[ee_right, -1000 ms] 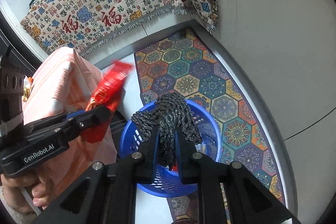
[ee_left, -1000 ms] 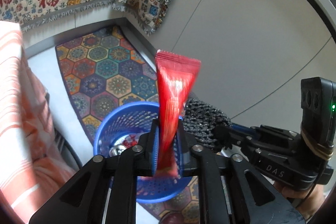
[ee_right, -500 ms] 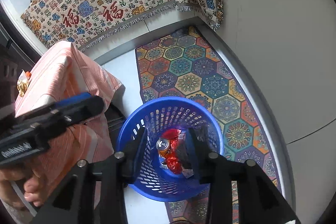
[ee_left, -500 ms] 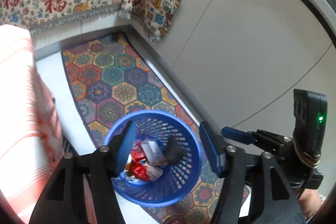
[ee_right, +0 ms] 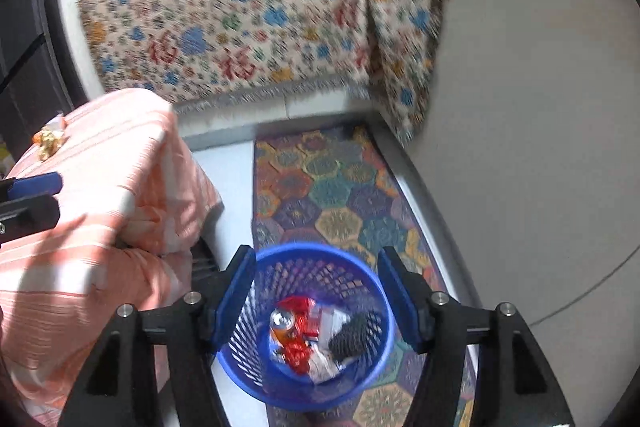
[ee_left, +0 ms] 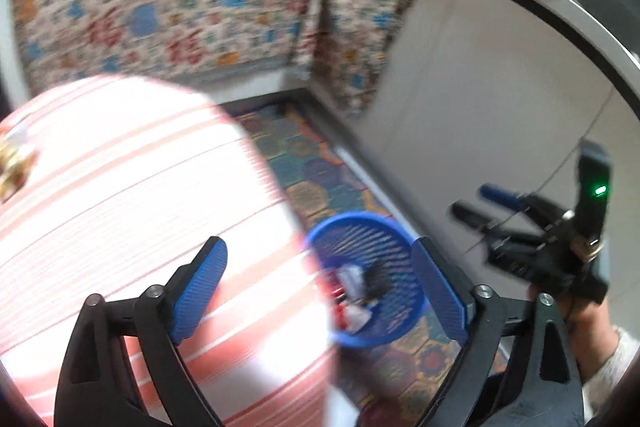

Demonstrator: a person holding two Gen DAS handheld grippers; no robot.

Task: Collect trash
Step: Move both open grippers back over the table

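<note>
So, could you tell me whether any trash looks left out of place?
Yes: a small crumpled wrapper lies on the orange striped cloth, outside the blue basket, where the can and red wrappers sit.

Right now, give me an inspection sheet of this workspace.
Surface: patterned rug on a pale floor; the blue basket stands at its edge.
Job's things: red wrapper, can, dark mesh wad and pale scraps lie in the basket.
Clutter: small crumpled piece on the striped orange cloth.
Grippers: left gripper open and empty; right gripper open and empty above the basket; the jaws of both have just been opening.
Cables: nothing seen.
Surroundings: patterned throw draped behind; grey panel on the right.
</note>
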